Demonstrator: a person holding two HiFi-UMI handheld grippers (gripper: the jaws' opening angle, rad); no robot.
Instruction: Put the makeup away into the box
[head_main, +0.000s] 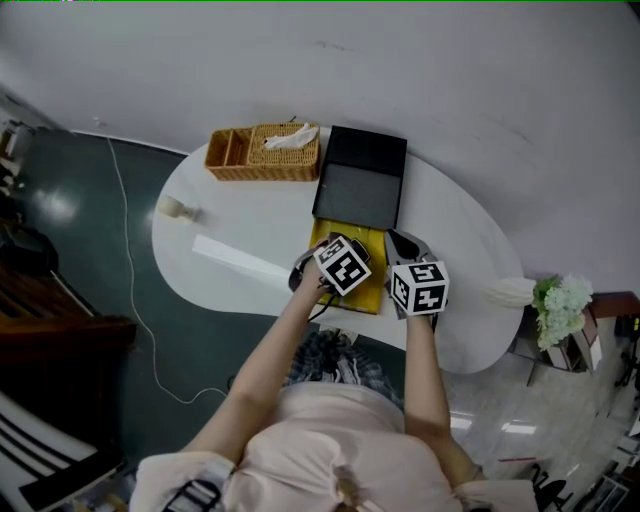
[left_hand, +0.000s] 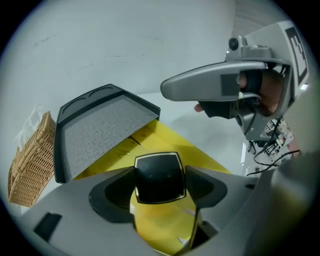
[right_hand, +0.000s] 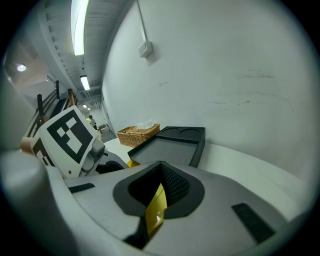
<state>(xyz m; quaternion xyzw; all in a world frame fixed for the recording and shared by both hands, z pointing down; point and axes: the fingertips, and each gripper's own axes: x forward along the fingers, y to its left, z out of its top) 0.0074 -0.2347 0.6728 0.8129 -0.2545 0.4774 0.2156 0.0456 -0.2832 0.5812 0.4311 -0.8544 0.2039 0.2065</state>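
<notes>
White table (head_main: 230, 215) is the biggest thing here, rounded, with everything sitting toward the wall side. Black box (head_main: 360, 178) is open in the middle of it, grey lining inside, and a yellow panel (left_hand: 200, 155) lies flat right against its near edge. Wicker basket (head_main: 265, 155) is just left of the box (tissue (head_main: 290, 137) poking out the top). My right tongs (right_hand: 159, 197) are pinched down on the edge of the yellow panel. My left tongs (left_hand: 159, 189) are clamped on a square black compact (left_hand: 160, 172), held over the yellow panel, near the box but not in it
</notes>
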